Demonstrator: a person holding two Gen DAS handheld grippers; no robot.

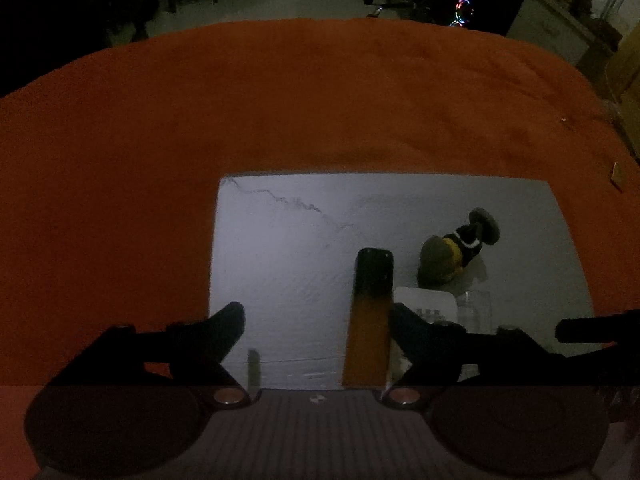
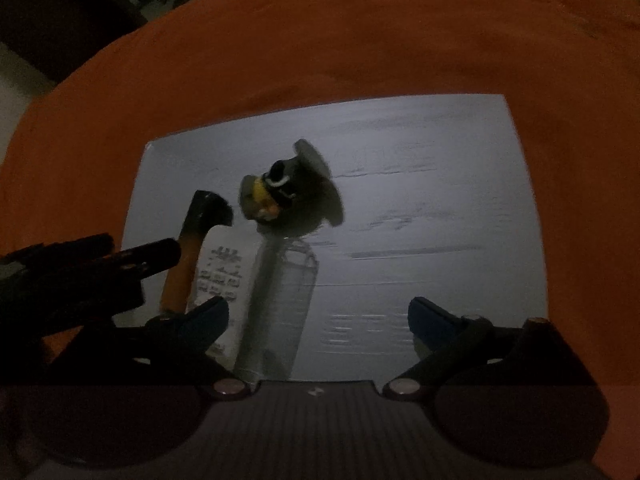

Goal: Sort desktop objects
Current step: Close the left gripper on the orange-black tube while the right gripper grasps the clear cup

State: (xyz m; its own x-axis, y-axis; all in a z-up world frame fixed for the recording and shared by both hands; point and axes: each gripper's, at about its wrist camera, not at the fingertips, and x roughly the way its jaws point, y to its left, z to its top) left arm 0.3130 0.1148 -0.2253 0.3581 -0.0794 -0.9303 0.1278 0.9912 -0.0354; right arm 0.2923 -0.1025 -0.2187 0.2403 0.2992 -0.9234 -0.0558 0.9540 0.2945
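Observation:
A grey mat [image 1: 280, 264] lies on an orange cloth [image 1: 280, 100]. On it lie a black-and-orange bar [image 1: 370, 320], a toy figure on a round base [image 1: 456, 248], a white card with print [image 1: 428, 300] and a clear plastic bottle [image 1: 476, 308]. My left gripper [image 1: 318, 320] is open, low over the mat, with the bar between its fingers near the right one. My right gripper [image 2: 318, 320] is open over the mat. The bottle [image 2: 280, 300] lies between its fingers near the left one, with the toy [image 2: 288, 192], the card [image 2: 220, 272] and the bar [image 2: 192, 248] ahead left.
The left gripper's body [image 2: 80, 276] shows at the left of the right wrist view. The orange cloth [image 2: 320, 40] surrounds the mat [image 2: 420, 208] on all sides. Beyond the table's far edge is a dim room with furniture [image 1: 560, 20].

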